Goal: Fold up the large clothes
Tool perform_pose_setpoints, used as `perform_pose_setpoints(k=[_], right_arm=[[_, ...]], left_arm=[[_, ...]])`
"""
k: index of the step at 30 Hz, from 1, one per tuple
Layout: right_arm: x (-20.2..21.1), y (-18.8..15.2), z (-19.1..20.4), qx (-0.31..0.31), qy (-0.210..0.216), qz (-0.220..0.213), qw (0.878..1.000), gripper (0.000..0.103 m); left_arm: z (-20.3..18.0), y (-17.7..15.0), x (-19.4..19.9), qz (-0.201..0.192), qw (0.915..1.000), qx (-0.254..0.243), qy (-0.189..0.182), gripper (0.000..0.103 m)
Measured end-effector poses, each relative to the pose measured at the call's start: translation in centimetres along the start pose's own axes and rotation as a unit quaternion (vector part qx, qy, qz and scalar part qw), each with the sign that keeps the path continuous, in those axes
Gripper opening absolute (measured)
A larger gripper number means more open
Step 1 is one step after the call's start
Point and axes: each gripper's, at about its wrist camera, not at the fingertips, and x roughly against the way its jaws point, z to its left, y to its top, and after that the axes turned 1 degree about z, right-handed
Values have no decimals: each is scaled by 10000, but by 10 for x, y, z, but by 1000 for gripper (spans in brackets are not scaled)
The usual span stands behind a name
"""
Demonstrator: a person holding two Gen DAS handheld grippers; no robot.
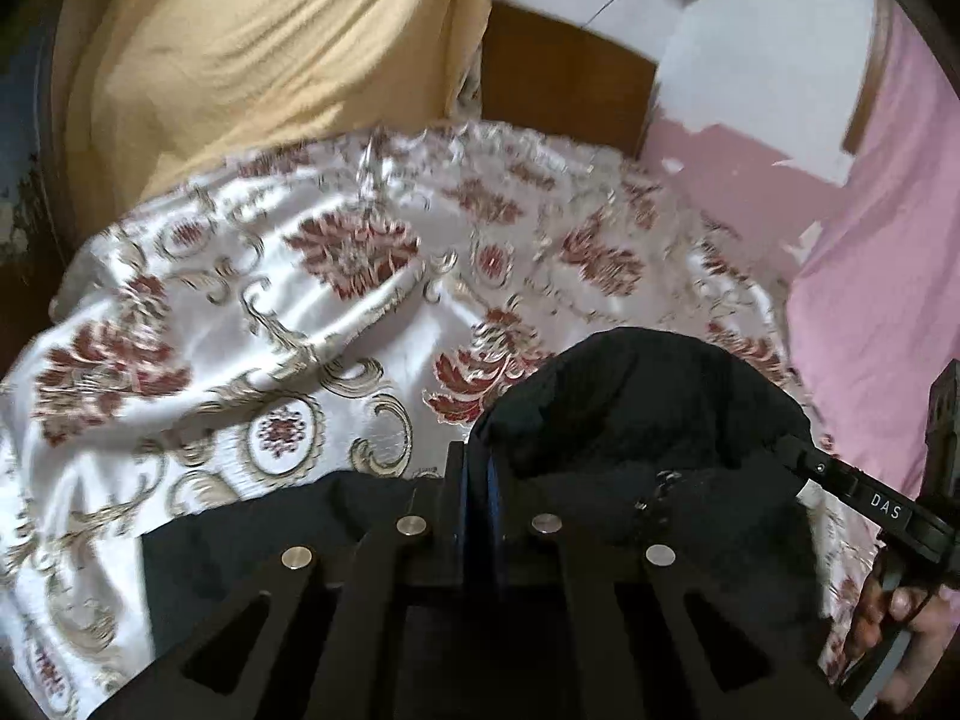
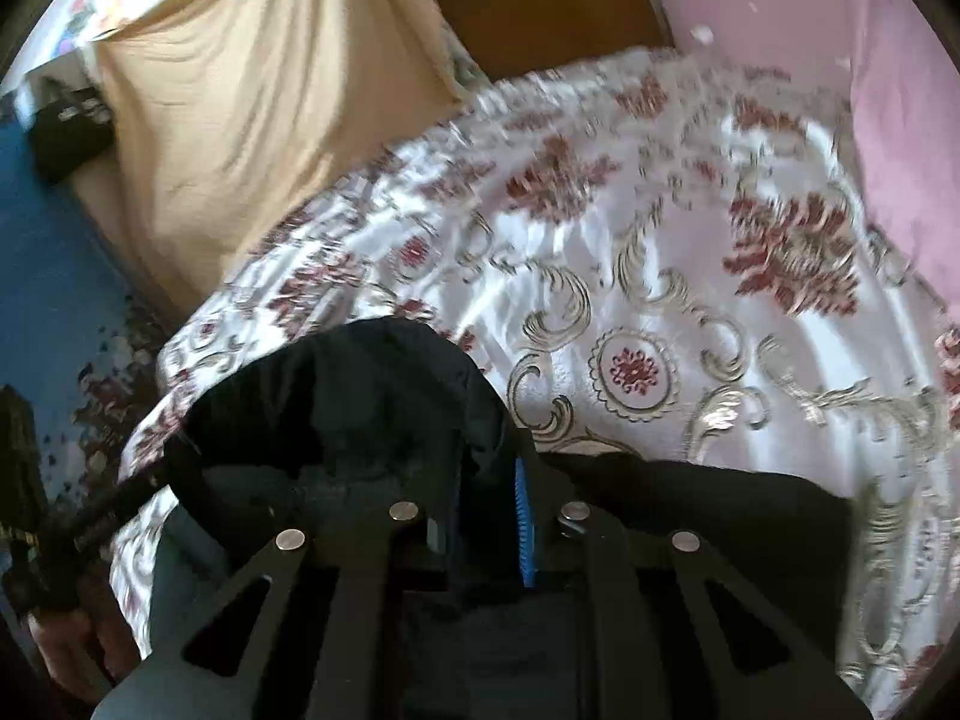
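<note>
I have the black garment (image 1: 630, 408) pinched in both tools: my left hand-held gripper (image 1: 480, 480) and my right hand-held gripper (image 2: 498, 480) are each clamped on its cloth, which is bunched over the floral bedspread (image 1: 270, 276). I see no neat fold yet; most folding seems left.

A glossy white bedspread with maroon flowers and gold scrolls (image 1: 336, 300) fills the middle. Far left hangs a tan draped cloth (image 1: 252, 60); a brown wooden headboard (image 1: 564, 78) stands beyond, with a pink wall (image 1: 888, 228) at right.
</note>
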Motion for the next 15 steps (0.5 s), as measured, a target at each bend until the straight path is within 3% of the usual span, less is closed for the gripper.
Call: perform_pose_setpoints(k=[5, 9, 15], right_arm=[[73, -27, 3, 608, 171, -303, 9975, 11], [120, -63, 10, 1221, 71, -451, 9915, 10], [154, -120, 18, 1920, -205, -557, 9796, 9]], left_arm=[[-12, -35, 70, -331, 9988, -360, -80, 6], [-12, -70, 104, -425, 9985, -285, -203, 5], [-1, -118, 118, -355, 9985, -160, -380, 5]])
